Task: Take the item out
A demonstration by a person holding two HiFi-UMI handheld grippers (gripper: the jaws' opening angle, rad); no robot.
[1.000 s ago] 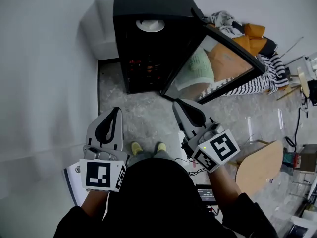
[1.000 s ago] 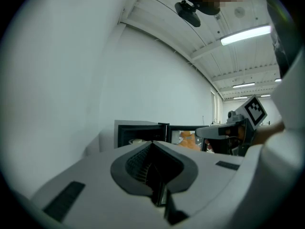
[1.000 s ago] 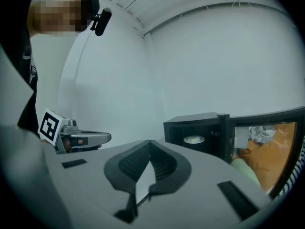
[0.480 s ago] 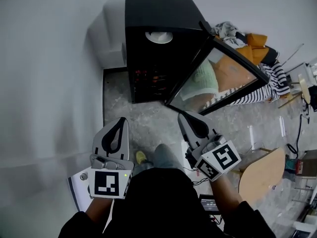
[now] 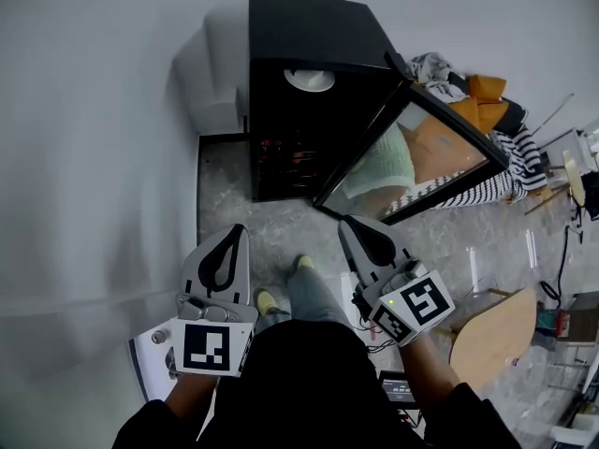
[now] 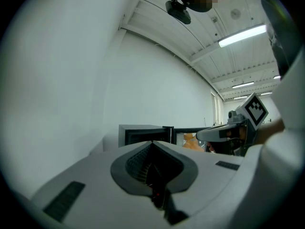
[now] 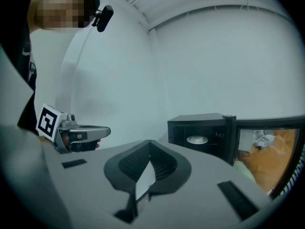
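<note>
A black cabinet (image 5: 309,54) stands on the floor against the wall, its glass door (image 5: 412,152) swung open to the right. A white round item (image 5: 310,79) lies on an upper shelf inside; it also shows in the right gripper view (image 7: 197,139). My left gripper (image 5: 236,230) and right gripper (image 5: 347,221) hover side by side over the floor, short of the cabinet's open front. Both are shut with nothing between the jaws. In the left gripper view the cabinet (image 6: 143,135) stands straight ahead beyond the shut jaws.
A white wall runs along the left, with a low white box (image 5: 217,87) beside the cabinet. Clothes and orange cushions (image 5: 482,96) are heaped behind the door. A wooden round seat (image 5: 491,325) stands at right. The person's yellow-shoed feet (image 5: 267,299) are on the grey floor.
The person has stepped forward, one foot now ahead of the other, and the view has shifted on the cabinet. Both grippers stay shut and level.
</note>
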